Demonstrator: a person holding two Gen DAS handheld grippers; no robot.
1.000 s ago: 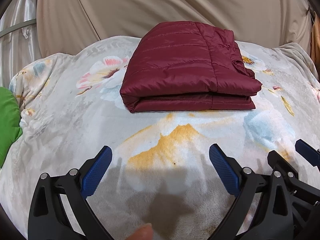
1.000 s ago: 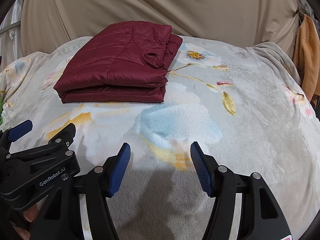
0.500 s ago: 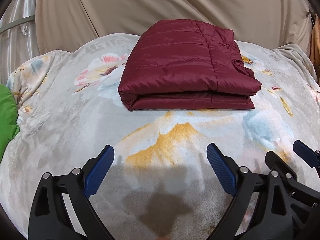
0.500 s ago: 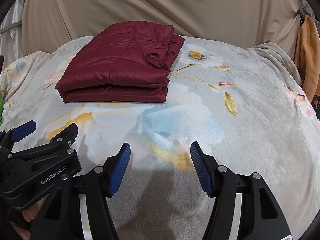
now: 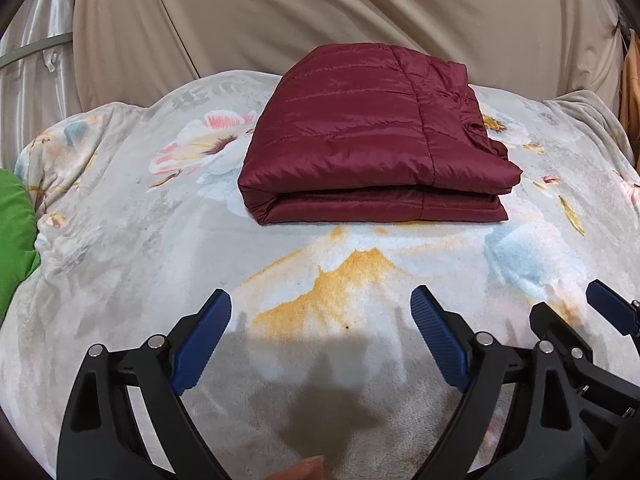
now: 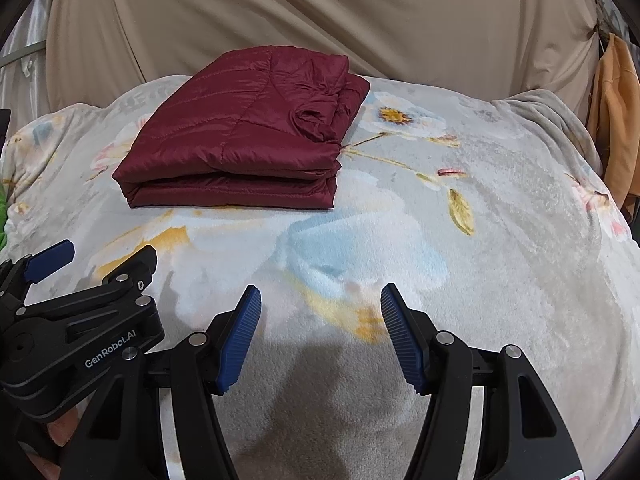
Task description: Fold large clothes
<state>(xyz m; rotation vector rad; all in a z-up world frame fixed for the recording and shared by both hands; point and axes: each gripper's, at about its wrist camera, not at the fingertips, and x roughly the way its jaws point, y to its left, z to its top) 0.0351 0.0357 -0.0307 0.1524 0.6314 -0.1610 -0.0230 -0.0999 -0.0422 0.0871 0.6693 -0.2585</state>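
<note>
From the left view the folded red jacket [image 5: 372, 136] lies on the flowery blanket [image 5: 120, 240], far ahead of the empty left gripper [image 5: 320, 340], whose wide jaws have just closed a little, and from the right view the jacket [image 6: 240, 136] lies ahead and to the left of the half-open, empty right gripper [image 6: 320, 340].

looks like a bedroom at home: fleecy floral blanket [image 5: 120, 264] spread over a bed, beige curtain [image 6: 320, 12] draped behind it, orange garment [image 6: 616, 120] hanging at the side.
</note>
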